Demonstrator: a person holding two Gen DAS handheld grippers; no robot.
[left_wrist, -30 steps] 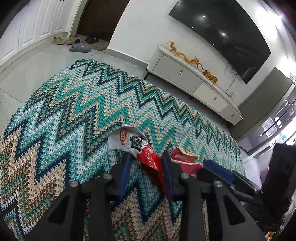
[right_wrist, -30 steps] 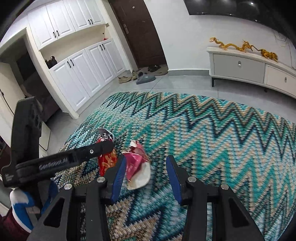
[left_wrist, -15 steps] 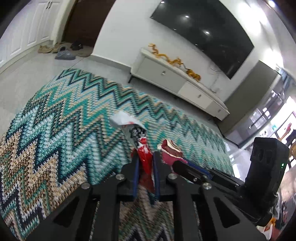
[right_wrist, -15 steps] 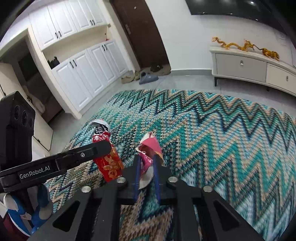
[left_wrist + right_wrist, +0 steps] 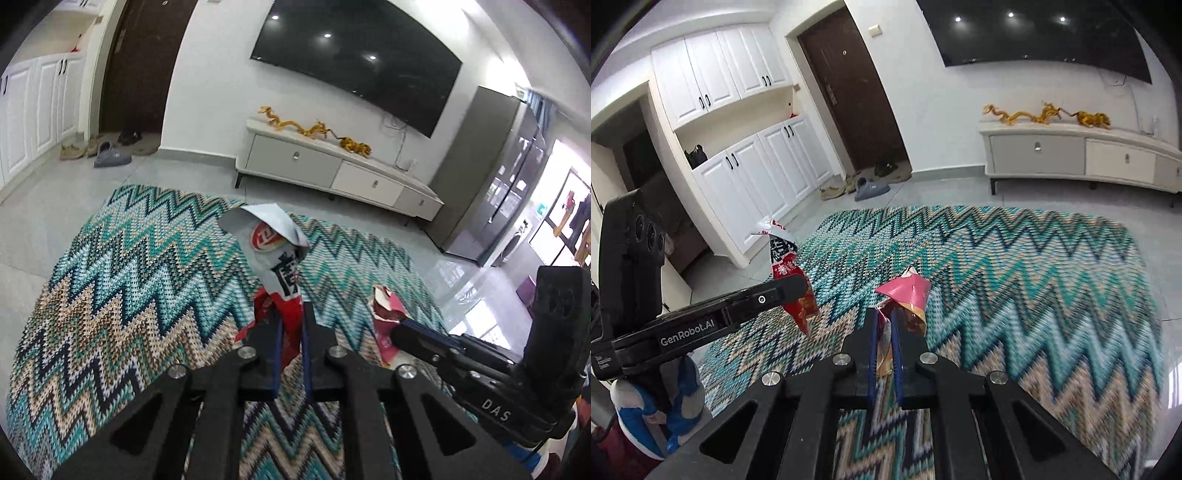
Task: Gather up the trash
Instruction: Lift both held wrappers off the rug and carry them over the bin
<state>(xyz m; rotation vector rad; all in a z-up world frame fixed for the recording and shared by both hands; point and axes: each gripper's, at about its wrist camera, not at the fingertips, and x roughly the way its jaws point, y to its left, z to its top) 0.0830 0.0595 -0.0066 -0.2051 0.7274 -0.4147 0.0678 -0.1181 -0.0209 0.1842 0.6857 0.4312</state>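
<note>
My left gripper (image 5: pixel 290 325) is shut on a red and white snack wrapper (image 5: pixel 275 254), held upright well above the zigzag rug (image 5: pixel 129 280). The wrapper also shows in the right wrist view (image 5: pixel 786 273), with the left gripper (image 5: pixel 798 291) beside it. My right gripper (image 5: pixel 884 332) is shut on a pink crumpled wrapper (image 5: pixel 908 295), also lifted off the rug (image 5: pixel 1034 288). In the left wrist view that pink wrapper (image 5: pixel 384 306) sticks up from the right gripper (image 5: pixel 397 328) at the right.
A white TV cabinet (image 5: pixel 332 173) with gold dragon figures (image 5: pixel 314 129) stands by the far wall under a TV (image 5: pixel 354 62). Shoes (image 5: pixel 857 184) lie by the dark door (image 5: pixel 849 92). White cupboards (image 5: pixel 738 147) line the left wall. A grey fridge (image 5: pixel 498 177) stands at the right.
Both grippers closed on their wrappers and lifted them off the rug. Both have risen, so the rug now looks farther away.
</note>
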